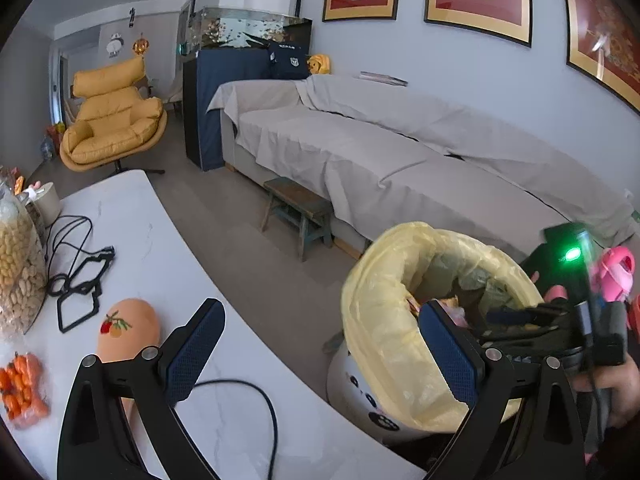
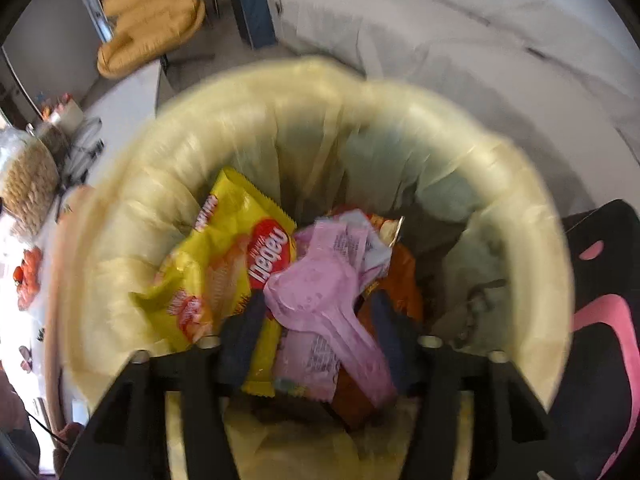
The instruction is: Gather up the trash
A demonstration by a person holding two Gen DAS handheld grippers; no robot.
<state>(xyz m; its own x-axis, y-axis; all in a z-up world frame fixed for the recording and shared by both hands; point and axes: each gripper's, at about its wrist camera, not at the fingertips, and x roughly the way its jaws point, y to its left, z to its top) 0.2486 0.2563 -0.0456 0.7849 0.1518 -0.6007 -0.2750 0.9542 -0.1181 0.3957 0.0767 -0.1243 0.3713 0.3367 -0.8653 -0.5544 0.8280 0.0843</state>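
Your right gripper (image 2: 316, 332) hangs over the trash bin (image 2: 120, 208), pointing down into it. Its two dark blue fingers (image 2: 240, 344) sit a bit apart, with a crumpled pink wrapper (image 2: 320, 296) between them. The picture is blurry, so you cannot tell if the fingers are squeezing the wrapper or just sitting beside it.

The pink wrapper is wrinkly and shiny, with small print on it. Just to its left lies a bright yellow snack bag (image 2: 216, 264) with a red round logo. Under the pink wrapper peeks an orange wrapper (image 2: 404, 280). All of them sit inside the bin, which has a pale yellow plastic liner (image 2: 320, 120) folded over its rim.

Your left gripper (image 1: 320, 344) is wide open and holds nothing. One blue padded finger sits over the white table (image 1: 160, 248), the other in front of the bin (image 1: 384, 344). The bin is white with a little face on it and stands on the floor right beside the table.

On the table you see a peach-colored pillow (image 1: 128, 328), black cables (image 1: 76, 276), a bag of peanuts (image 1: 20, 264) and small orange fruits (image 1: 20, 392). Farther back are a gray sofa (image 1: 360, 144) and a yellow chair (image 1: 112, 120).
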